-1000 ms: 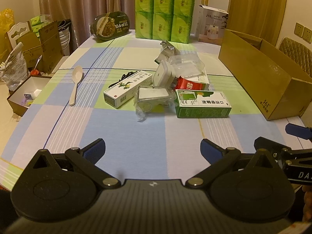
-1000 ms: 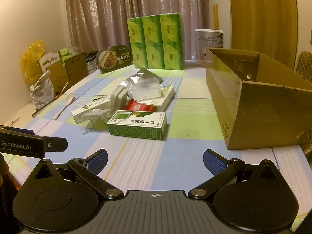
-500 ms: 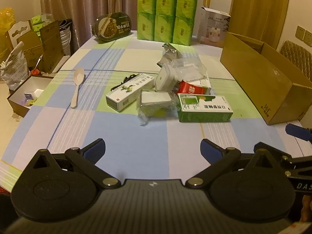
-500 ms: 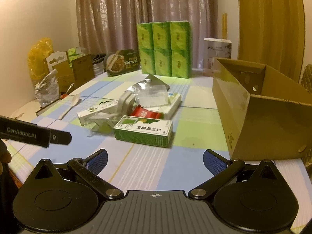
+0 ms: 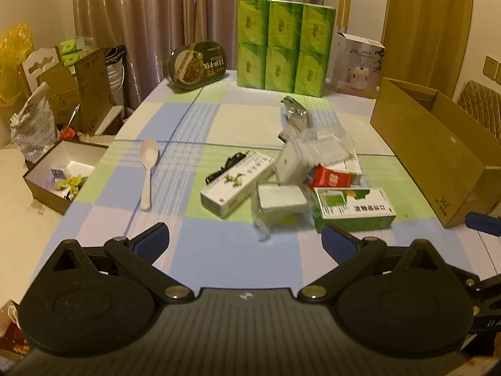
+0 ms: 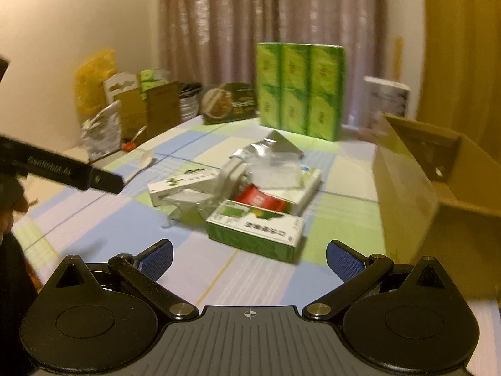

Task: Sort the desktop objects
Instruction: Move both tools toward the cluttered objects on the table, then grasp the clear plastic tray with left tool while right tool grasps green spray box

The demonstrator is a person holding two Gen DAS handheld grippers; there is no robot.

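Both grippers have drawn closer to the clutter since the earlier frames. In the left wrist view, the left gripper [image 5: 245, 239], jaws wide and empty, hovers over the checked blue, green and white tablecloth [image 5: 194, 125]; the green and white rectangular carton [image 5: 353, 208] lies just beyond its right fingertip. In the blurred right wrist view, the right gripper [image 6: 249, 258], jaws also wide and empty, has that carton [image 6: 255, 232] centred just ahead, with the open brown cardboard box [image 6: 416, 194] at right.

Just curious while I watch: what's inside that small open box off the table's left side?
The small open box holds a yellow-green bundle and a little blue-and-white packet on its white floor. Its near wall hides the rest.
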